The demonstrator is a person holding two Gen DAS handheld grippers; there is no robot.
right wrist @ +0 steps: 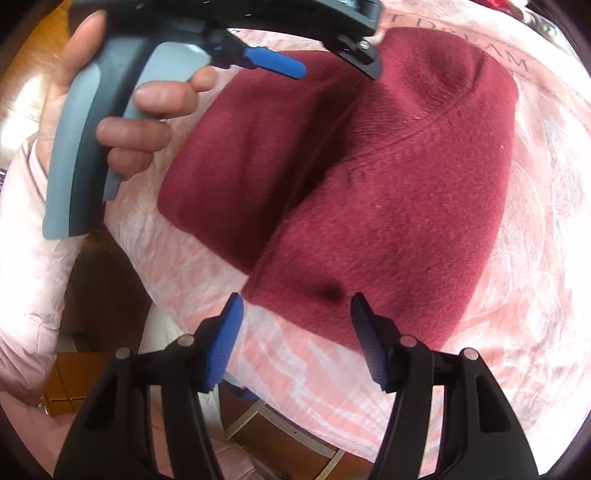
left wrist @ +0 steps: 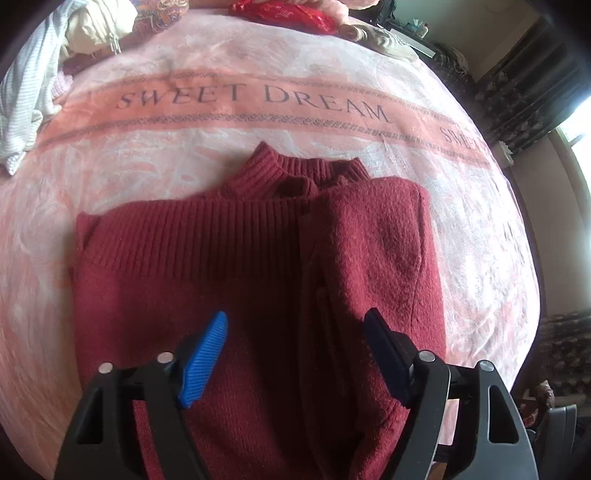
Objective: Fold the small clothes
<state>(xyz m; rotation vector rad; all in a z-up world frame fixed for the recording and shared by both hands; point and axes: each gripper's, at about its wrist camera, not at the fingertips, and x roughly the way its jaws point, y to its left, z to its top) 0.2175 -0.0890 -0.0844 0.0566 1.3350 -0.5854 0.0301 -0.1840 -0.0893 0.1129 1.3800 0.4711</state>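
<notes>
Sweater [left wrist: 258, 295]: dark red knit, lying flat on the blanket [left wrist: 295, 99], partly folded; ribbed collar toward the blanket's lettered band, one side panel folded in over the body, a long crease running down the middle.
Sweater, position: near the blanket's near edge; in the right wrist view its hem end lies just short of that edge.
Sweater, surface: ribbed band across the upper part, finer knit below; folded panel looks fuzzier.
Blanket: pink and white, printed band reading "SWEET DREAM" across it beyond the collar.
Left gripper [left wrist: 295, 325]: pointing steeply down over the sweater's lower body, jaws spread wide, nothing between the pads, cloth lying free beneath them.
Left fingers [left wrist: 205, 354]: blue ribbed pads, released, not pinching the knit.
Left gripper, from the right wrist view [right wrist: 275, 62]: held in a hand [right wrist: 144, 110] above the sweater's far part; one blue pad visible, grey handle gripped by bare fingers, pale pink sleeve [right wrist: 33, 288] below.
Right gripper [right wrist: 295, 310]: over the sweater's hem corner at the blanket's near edge, jaws apart, holding nothing.
Right fingers [right wrist: 225, 343]: released; whether the tips touch the cloth I cannot tell.
Far edge of blanket: heap of other clothes [left wrist: 99, 26], white, cream and patterned, and a red cloth [left wrist: 284, 14].
Left edge of blanket: striped white garment [left wrist: 22, 92].
</notes>
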